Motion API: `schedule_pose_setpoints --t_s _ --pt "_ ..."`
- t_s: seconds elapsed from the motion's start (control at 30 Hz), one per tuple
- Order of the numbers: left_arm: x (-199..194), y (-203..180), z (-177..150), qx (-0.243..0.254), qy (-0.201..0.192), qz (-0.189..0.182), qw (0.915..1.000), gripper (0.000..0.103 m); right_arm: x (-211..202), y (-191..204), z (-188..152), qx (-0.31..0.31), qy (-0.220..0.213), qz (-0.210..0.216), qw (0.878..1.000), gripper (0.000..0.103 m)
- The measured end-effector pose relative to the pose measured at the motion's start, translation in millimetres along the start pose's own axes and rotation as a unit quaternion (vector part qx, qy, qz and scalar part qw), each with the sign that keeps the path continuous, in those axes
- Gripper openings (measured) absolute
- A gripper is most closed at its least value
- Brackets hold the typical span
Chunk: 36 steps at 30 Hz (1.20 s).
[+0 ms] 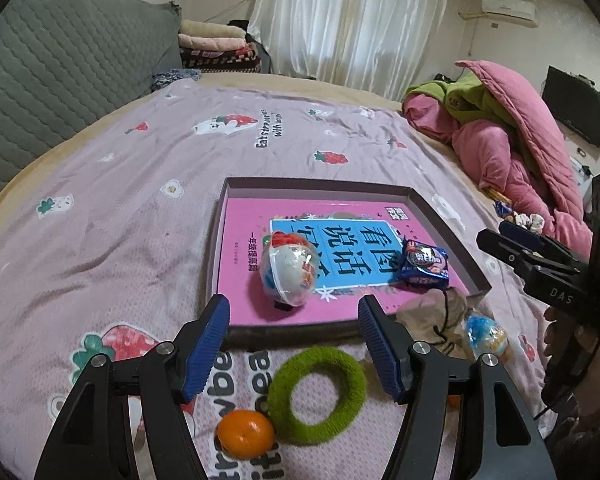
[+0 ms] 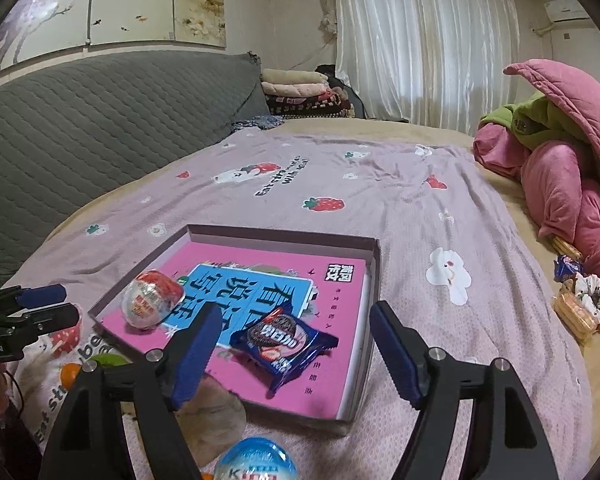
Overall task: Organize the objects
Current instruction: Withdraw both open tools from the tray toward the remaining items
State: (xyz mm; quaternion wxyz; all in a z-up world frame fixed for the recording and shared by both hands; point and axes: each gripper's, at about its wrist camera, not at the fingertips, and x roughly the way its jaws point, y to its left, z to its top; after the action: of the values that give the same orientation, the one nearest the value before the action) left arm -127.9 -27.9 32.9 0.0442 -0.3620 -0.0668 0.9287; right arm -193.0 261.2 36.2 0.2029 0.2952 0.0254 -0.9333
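Right gripper [image 2: 292,334] was held agape, empty, above cookie pkt [image 2: 285,345] lying in box [image 2: 374,276] at frame centre, probably just dropped there; left gripper [image 1: 294,342] also wide, nothing gripped, over green ring [image 1: 317,394] on bed.

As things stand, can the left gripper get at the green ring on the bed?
Probably yes. The left gripper is open and empty, and the green ring lies flat on the bed just past its fingers with nothing over it. Only the orange touching its rim might get nudged.
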Motion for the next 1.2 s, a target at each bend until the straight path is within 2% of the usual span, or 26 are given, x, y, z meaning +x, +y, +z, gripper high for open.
schedule_pose_setpoints --t_s 0.47,1.2 --pt "-22.1 -12.9 -17.4 0.009 0.005 0.009 0.9999 0.068 -26.4 5.7 -9.4 0.001 -0.016 0.007 1.0 0.077" --pt "-32.3 -4.3 -47.7 0.015 0.016 0.013 0.9997 0.068 -43.6 17.1 -43.3 -0.019 -0.006 -0.005 1.0 0.077"
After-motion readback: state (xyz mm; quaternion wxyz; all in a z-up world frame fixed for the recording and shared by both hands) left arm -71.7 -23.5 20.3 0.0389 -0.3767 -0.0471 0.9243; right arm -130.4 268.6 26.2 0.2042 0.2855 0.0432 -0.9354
